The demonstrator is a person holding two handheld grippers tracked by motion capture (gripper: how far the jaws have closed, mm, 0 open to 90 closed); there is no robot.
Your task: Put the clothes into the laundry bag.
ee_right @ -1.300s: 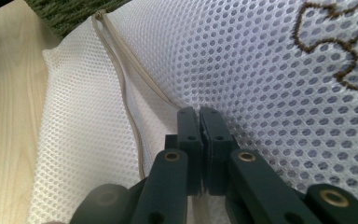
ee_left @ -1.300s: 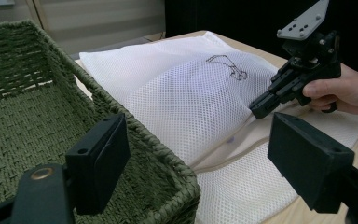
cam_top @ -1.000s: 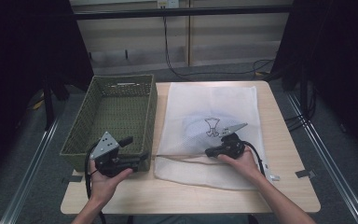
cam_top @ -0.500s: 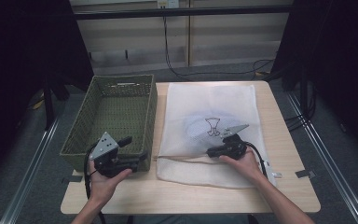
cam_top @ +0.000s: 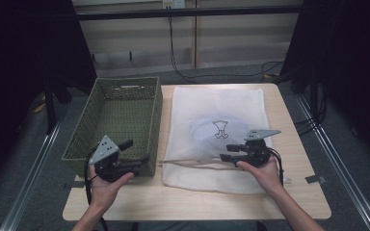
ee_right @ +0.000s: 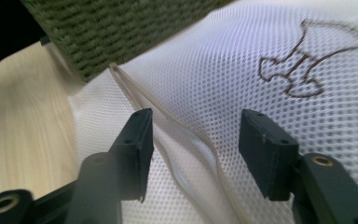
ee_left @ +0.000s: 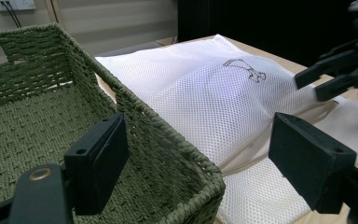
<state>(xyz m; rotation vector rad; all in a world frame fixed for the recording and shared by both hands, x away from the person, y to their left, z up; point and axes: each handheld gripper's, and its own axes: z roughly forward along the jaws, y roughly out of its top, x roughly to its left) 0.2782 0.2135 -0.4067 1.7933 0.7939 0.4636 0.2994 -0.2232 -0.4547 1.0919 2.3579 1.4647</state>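
Note:
A white mesh bag (cam_top: 217, 106) with a small printed figure (cam_top: 220, 128) lies flat on the table, beside a green woven basket (cam_top: 120, 115). My right gripper (cam_top: 225, 152) stands open low over the bag's near part, pointing left. In the right gripper view, the bag's beige zipper edge (ee_right: 186, 135) runs between its open jaws (ee_right: 198, 149), unclamped. My left gripper (cam_top: 136, 151) is open at the basket's near right corner. That corner (ee_left: 191, 163) sits between its wide jaws (ee_left: 205, 163), and nothing is gripped. The right gripper (ee_left: 340, 70) also shows far off in the left gripper view.
The basket holds nothing visible inside. A strip of bare wooden table (cam_top: 197, 202) lies in front of the bag and basket. A small tape mark (cam_top: 314, 179) is near the table's right edge. Cables trail from both grippers.
My right gripper has shifted slightly to the right over the bag. The left gripper has hardly moved.

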